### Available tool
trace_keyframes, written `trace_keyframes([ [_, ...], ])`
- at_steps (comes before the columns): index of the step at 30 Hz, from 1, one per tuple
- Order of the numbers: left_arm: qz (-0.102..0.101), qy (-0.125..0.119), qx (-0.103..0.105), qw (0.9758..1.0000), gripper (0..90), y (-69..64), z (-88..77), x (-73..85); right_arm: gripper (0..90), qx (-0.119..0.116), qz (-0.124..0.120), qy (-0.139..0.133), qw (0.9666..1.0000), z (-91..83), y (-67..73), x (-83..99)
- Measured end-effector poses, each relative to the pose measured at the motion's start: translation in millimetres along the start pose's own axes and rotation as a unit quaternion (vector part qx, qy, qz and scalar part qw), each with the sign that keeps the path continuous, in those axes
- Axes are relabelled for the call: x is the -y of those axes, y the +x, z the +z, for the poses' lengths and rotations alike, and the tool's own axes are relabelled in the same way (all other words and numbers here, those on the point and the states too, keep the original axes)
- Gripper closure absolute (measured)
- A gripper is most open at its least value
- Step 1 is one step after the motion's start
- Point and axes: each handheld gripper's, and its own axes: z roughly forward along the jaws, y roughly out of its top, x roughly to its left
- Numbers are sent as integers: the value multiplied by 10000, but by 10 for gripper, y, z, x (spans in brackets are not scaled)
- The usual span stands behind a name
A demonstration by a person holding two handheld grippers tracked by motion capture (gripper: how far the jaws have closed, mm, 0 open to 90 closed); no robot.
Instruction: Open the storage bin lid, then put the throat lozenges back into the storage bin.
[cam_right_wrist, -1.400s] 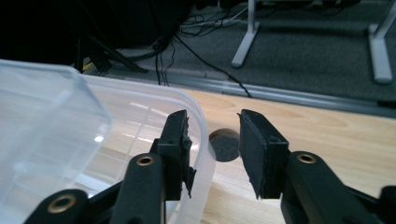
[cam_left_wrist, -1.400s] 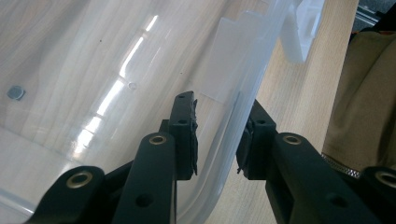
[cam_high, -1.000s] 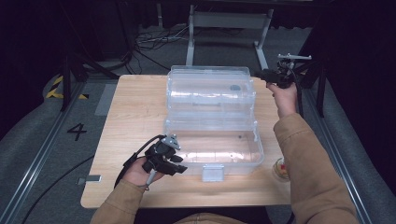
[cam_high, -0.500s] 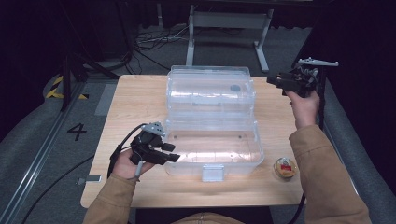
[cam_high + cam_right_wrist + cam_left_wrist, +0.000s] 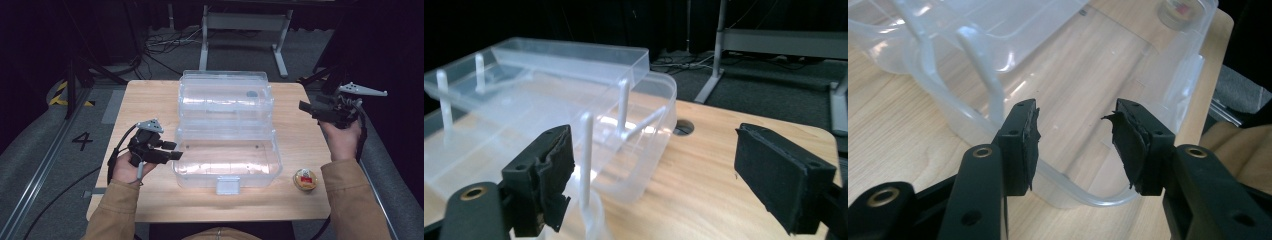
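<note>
Both grippers had drawn back from the open box [image 5: 225, 135]; left gripper [image 5: 172, 151] and right gripper [image 5: 306, 107] jaws had just been opening, empty. Opening looked finished; next, probably loading the tin [image 5: 305, 179].

Looks like a lab or recording studio rather than a home. Dark all round, black drapes or walls [image 5: 45, 30] behind. Grey carpeted floor [image 5: 30, 165], marked with a painted number "4" [image 5: 82, 141] and yellow-and-black hazard tape [image 5: 62, 94]. Loose cables [image 5: 165, 50] trailing across the floor at the back. Grey metal stand legs [image 5: 240, 25] beyond a small bare wooden table [image 5: 150, 100], lit from above, with a metal rail [image 5: 35, 185] running along the floor at left.
</note>
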Motion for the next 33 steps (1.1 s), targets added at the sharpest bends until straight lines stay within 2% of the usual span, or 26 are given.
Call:
trace_keyframes([
  [2, -47, -21, -45, 10000, 531, 28, -19, -2, 169, -38, -117, 123, 9998, -72, 62, 51],
  [5, -121, -87, -83, 9999, 531, 58, -54, 3, 203, -13, -240, 165, 9996, -187, 124, 144],
  [8, -162, -92, -153, 9997, 531, 87, -72, 8, 209, -18, -201, 143, 9997, -282, 138, 226],
  [11, -202, -79, -235, 9995, 531, 110, -94, 18, 208, 134, -286, 160, 9994, -401, 124, 316],
  [15, -258, -114, -308, 9991, 531, 149, -134, 30, 206, 113, -265, 236, 9993, -499, 78, 370],
  [19, -294, -83, -428, 9986, 528, 186, -166, 45, 204, 122, -255, 459, 9985, -530, 35, 450],
  [25, -359, -52, -493, 9981, 527, 218, -184, 73, 200, 83, -95, 793, 9968, -566, -44, 594],
  [28, -421, -50, -528, 9977, 526, 235, -194, 87, 193, 68, -13, 1007, 9949, -577, -77, 670],
  [33, -461, -74, -542, 9974, 526, 263, -209, 102, 188, 166, -78, 1298, 9914, -557, -84, 750],
])
